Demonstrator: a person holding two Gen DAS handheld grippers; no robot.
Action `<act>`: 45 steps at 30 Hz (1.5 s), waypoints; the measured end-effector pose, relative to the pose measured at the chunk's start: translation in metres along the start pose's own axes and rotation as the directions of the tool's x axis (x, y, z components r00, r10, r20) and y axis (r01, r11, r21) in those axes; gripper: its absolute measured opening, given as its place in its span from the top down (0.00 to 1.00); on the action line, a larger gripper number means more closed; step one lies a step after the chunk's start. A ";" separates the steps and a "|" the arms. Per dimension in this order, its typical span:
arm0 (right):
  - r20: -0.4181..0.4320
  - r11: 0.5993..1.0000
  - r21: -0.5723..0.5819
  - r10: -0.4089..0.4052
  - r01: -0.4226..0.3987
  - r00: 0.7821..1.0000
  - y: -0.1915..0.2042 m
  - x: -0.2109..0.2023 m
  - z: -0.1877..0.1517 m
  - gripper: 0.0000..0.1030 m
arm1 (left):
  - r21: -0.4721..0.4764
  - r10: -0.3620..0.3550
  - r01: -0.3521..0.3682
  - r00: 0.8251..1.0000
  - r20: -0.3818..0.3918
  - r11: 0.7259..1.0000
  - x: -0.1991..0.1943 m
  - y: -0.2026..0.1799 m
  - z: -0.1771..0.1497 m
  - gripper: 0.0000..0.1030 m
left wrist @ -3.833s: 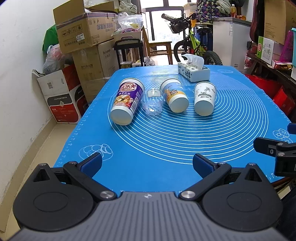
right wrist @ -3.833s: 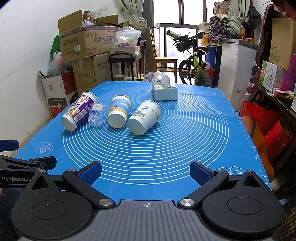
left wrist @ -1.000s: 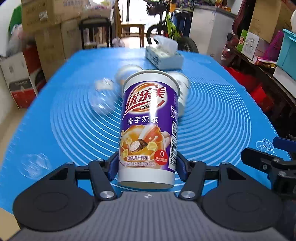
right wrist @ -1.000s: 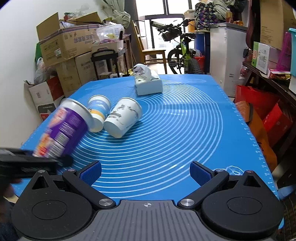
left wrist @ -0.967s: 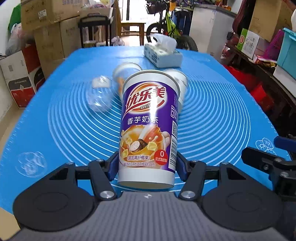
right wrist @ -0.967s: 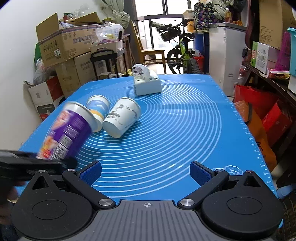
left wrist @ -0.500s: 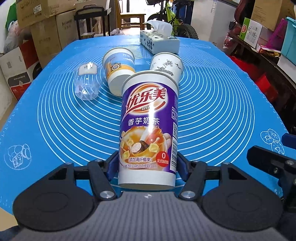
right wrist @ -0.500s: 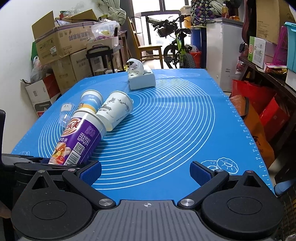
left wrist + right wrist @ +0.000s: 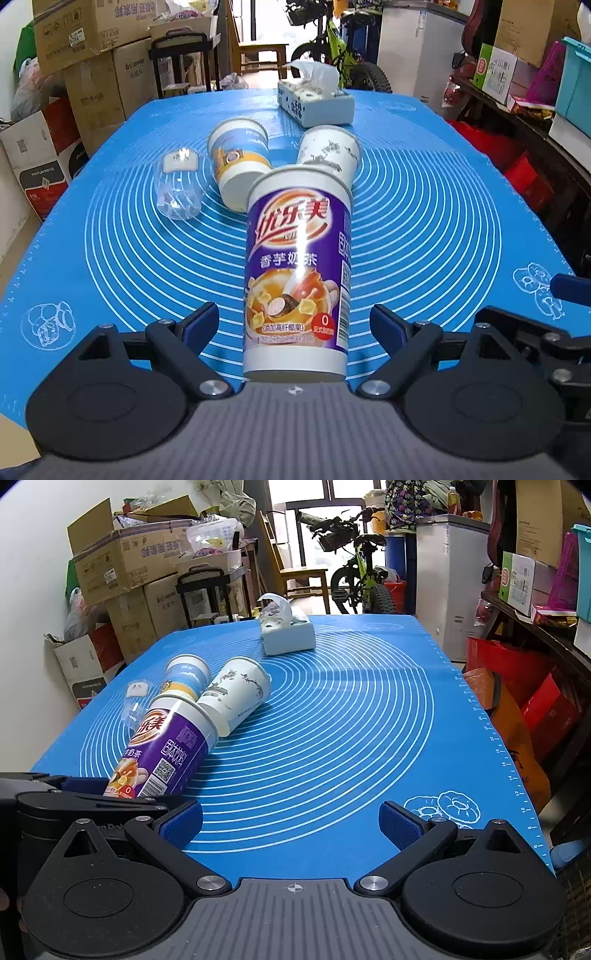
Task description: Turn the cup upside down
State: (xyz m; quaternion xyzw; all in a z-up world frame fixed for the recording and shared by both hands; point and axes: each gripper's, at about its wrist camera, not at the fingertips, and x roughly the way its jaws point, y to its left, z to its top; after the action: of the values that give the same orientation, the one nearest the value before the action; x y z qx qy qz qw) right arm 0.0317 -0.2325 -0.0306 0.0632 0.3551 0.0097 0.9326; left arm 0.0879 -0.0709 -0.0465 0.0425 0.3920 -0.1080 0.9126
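Purple cup (image 9: 297, 280) sits dead centre of the left view, between my left gripper (image 9: 294, 325) fingers, which are spread off its sides. Long axis points straight away. Right gripper (image 9: 291, 821) open, empty, farther off.

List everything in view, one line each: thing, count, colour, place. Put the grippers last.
purple cup: 1, purple and white, standing between the left fingers, near mat edge
blue-yellow cup: 1, lying mid-mat
white cup: 1, white with grey print, lying beside it
clear plastic cup: 1, transparent, lying at left
tissue box: 1, pale, far end
mat: 1, blue, covers the table
left gripper: black, blue pads, open around the purple cup
right gripper: open, empty
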 end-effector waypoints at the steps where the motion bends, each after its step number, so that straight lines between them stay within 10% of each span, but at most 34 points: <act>1: 0.000 1.000 -0.004 0.001 -0.001 1.000 0.000 0.000 0.001 0.02 | 0.000 -0.002 0.002 1.000 0.010 1.000 -0.004 0.000 0.001 0.14; 13: 0.044 0.968 -0.249 -0.012 0.023 0.999 0.029 -0.009 0.023 0.02 | -0.045 0.073 -0.066 0.982 0.176 0.997 -0.056 0.030 0.002 0.07; 18: 0.078 0.848 -0.525 -0.042 0.077 0.996 0.066 -0.008 0.028 0.02 | -0.113 0.221 -0.198 0.941 0.257 0.974 -0.066 0.056 -0.007 0.05; 25: 0.165 0.559 -0.814 -0.038 0.157 0.986 0.121 -0.006 0.018 0.02 | -0.224 0.309 -0.256 0.918 0.247 0.940 -0.054 0.090 -0.017 0.05; 32: 0.198 0.086 -0.976 -0.009 0.198 0.980 0.157 0.007 -0.013 0.03 | -0.289 0.323 -0.250 0.915 0.241 0.924 -0.048 0.113 -0.030 0.05; 45: 0.174 -0.653 -0.732 0.097 0.195 0.980 0.162 0.038 -0.069 0.03 | -0.306 0.324 -0.254 0.924 0.204 0.918 -0.031 0.130 -0.042 0.05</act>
State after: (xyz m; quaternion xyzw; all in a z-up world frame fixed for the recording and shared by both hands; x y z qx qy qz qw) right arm 0.0187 -0.0619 -0.0869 -0.8405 0.0651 0.2656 0.4678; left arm 0.0678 0.0671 -0.0540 -0.0402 0.2739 0.0797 0.9576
